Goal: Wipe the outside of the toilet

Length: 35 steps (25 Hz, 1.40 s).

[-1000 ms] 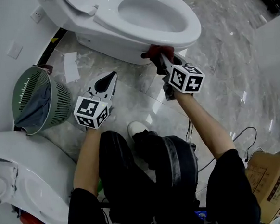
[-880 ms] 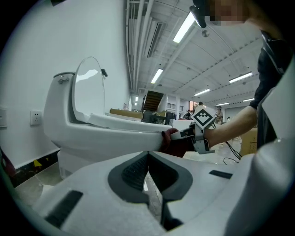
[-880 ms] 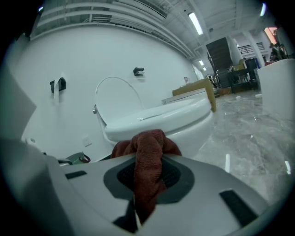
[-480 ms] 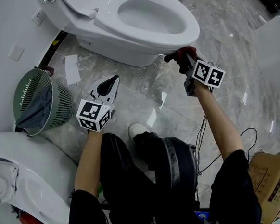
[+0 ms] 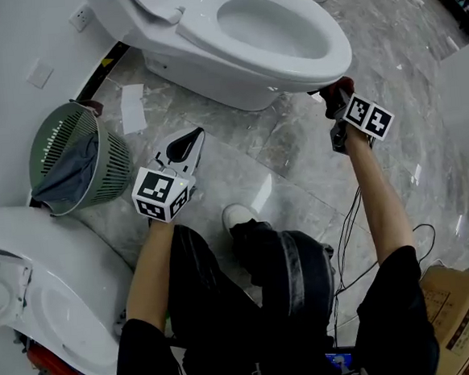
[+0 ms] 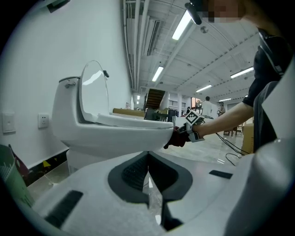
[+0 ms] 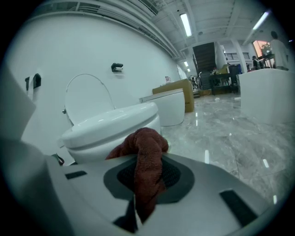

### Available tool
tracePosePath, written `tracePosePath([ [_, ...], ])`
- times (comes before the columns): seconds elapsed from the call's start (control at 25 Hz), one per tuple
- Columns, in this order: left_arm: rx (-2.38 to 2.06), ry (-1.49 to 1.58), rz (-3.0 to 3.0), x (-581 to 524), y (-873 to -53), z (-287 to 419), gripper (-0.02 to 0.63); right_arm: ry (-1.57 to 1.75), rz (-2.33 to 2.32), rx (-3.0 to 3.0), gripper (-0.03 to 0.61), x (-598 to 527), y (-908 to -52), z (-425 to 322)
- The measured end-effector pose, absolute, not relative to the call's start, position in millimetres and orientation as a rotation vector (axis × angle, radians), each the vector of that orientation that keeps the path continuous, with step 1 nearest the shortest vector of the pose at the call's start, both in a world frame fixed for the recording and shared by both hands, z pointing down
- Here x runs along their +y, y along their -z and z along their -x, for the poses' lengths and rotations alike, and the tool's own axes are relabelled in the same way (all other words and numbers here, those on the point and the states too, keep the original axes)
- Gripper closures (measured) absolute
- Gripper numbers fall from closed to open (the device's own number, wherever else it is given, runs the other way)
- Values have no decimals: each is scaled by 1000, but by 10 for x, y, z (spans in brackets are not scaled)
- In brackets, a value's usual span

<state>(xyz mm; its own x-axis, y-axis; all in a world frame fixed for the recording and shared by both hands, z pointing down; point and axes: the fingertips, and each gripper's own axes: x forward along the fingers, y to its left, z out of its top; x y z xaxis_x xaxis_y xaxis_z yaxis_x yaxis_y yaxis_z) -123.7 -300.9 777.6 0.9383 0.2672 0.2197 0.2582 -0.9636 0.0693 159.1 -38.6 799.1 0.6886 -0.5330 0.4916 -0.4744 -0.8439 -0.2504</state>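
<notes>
A white toilet [image 5: 231, 45] with its lid up stands on the marble floor at the top of the head view. My right gripper [image 5: 336, 94] is shut on a dark red cloth [image 7: 145, 161] and presses it against the outer front-right rim of the toilet bowl [image 7: 110, 131]. The red cloth [image 6: 177, 137] also shows at the bowl's front edge in the left gripper view. My left gripper [image 5: 184, 144] hovers low over the floor in front of the toilet's base, its jaws shut with nothing between them.
A green mesh waste basket [image 5: 75, 163] holding a grey cloth stands left of the toilet by the wall. Another white toilet [image 5: 41, 295] lies at lower left. A cardboard box [image 5: 463, 318] and black cables [image 5: 346, 222] sit at the right. The person's knees [image 5: 250, 278] fill the middle.
My right gripper has slid the red cloth along the bowl's outer rim, from under its front toward the right side. The left gripper has stayed nearly still.
</notes>
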Motion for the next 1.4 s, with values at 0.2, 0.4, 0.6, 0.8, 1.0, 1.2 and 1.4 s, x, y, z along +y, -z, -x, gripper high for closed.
tracePosePath([
  [0.2,363,-367,-3063,-3155,-7756,1385,612,740,2807,781,529,-274,-7987,-1612],
  [0.4,328,-355,-3079,-3277,-7675,1511,612,605,2848,945,529,-353,-7847,-1109],
  [0.6,277,-334,-3077,-3407,-7634,1619,612,611,2753,1259,529,-945,-7874,-477],
  [0.8,227,-354,-3082,-3470,-7697,1735,612,688,2613,1475,529,-1850,-8113,-19],
  [1.0,159,-357,-3090,-3577,-7697,1901,612,724,2546,1540,529,-2728,-8184,103],
  [1.2,89,-355,-3092,-3751,-7687,2066,612,736,2560,1607,529,-3485,-8233,128],
  [1.4,51,-352,-3091,-3867,-7701,2165,612,705,2620,1494,529,-3952,-8178,-59],
])
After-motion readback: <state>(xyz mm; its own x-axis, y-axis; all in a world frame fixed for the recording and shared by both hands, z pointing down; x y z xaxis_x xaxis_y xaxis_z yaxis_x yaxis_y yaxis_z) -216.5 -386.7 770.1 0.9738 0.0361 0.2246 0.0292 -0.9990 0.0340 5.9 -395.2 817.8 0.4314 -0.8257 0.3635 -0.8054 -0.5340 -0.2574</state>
